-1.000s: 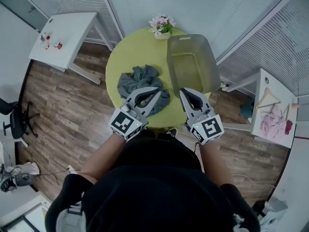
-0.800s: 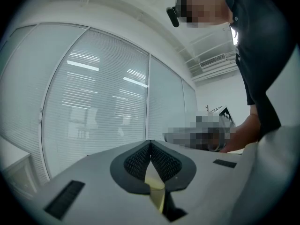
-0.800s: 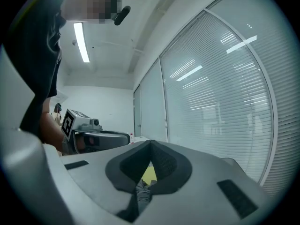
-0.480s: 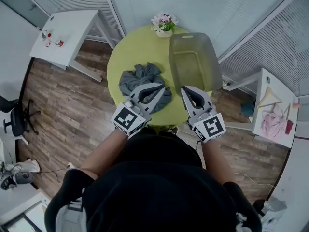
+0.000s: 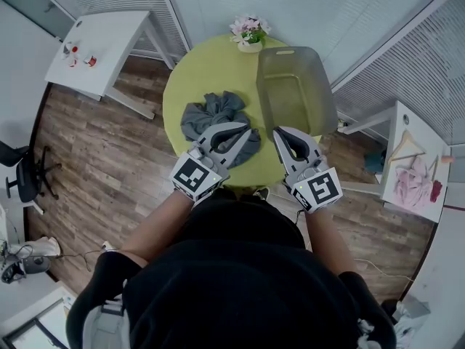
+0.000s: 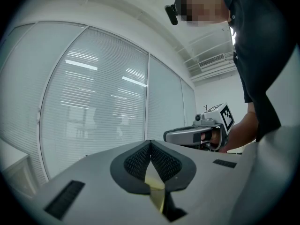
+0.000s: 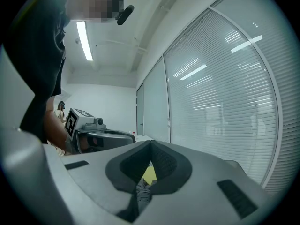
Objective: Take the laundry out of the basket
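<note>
A crumpled grey laundry pile [image 5: 209, 115] lies on the round green table [image 5: 211, 71], left of the translucent grey basket [image 5: 322, 100], whose inside looks empty. My left gripper [image 5: 247, 131] hangs over the near edge of the pile, jaws shut with nothing between them; in the left gripper view its tips [image 6: 151, 142] meet. My right gripper [image 5: 279, 132] is at the table's near edge, just in front of the basket, also shut and empty. In the right gripper view a bit of grey cloth [image 7: 142, 187] shows below its closed jaws [image 7: 151, 144].
A small pot of flowers [image 5: 248, 33] stands at the table's far edge. A white side table [image 5: 102, 49] is at the far left, and another one [image 5: 414, 173] with a hanger and pink clothes is at the right. A black chair [image 5: 22, 180] is on the wooden floor.
</note>
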Tool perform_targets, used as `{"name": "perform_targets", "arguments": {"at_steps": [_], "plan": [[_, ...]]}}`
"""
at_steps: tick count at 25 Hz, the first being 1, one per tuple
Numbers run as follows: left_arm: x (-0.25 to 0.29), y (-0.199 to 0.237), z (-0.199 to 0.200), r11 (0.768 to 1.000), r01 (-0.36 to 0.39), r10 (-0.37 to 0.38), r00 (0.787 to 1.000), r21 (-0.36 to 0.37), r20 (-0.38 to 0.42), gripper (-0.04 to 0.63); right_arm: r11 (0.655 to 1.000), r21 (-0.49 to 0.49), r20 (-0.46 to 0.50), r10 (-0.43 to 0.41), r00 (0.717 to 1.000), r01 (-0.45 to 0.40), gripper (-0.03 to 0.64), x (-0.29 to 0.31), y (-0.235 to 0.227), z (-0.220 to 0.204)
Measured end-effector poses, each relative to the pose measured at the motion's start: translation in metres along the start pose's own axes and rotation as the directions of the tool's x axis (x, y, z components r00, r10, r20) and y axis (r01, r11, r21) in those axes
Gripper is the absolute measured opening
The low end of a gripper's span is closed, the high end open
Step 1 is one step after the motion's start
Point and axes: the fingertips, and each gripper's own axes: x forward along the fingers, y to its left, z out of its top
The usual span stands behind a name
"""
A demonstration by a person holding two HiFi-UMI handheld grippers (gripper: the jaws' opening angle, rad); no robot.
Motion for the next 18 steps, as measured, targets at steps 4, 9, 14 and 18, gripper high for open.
{"name": "perform_targets", "arguments": {"at_steps": [4, 9, 14, 18], "plan": [[0.0010, 0.0019, -0.0021, 1.000, 0.002, -0.002, 1.000, 0.003, -0.009, 0.009, 1.000, 0.003, 0.001, 0.000, 1.000, 0.000, 0.023, 0.0023, -0.0016, -0.0004], [0.0018, 0.0033, -0.0031, 1.000, 0.004, -0.004, 1.000, 0.008, -0.014, 0.009, 1.000, 0.006, -0.001, -0.007, 1.000, 0.007, 0.023, 0.0035, -0.0045, -0.0015], [0.0034, 0.0074, -0.0058, 1.000, -0.004, 0.004, 1.000, 0.004, -0.018, 0.009, 1.000, -0.004, -0.005, -0.021, 1.000, 0.021, 0.023, 0.0046, -0.0080, -0.0034], [0.0031, 0.0071, -0.0045, 1.000, 0.001, -0.001, 1.000, 0.020, -0.027, 0.009, 1.000, -0.006, 0.000, -0.027, 1.000, 0.027, 0.023, 0.0041, -0.0087, -0.0026]]}}
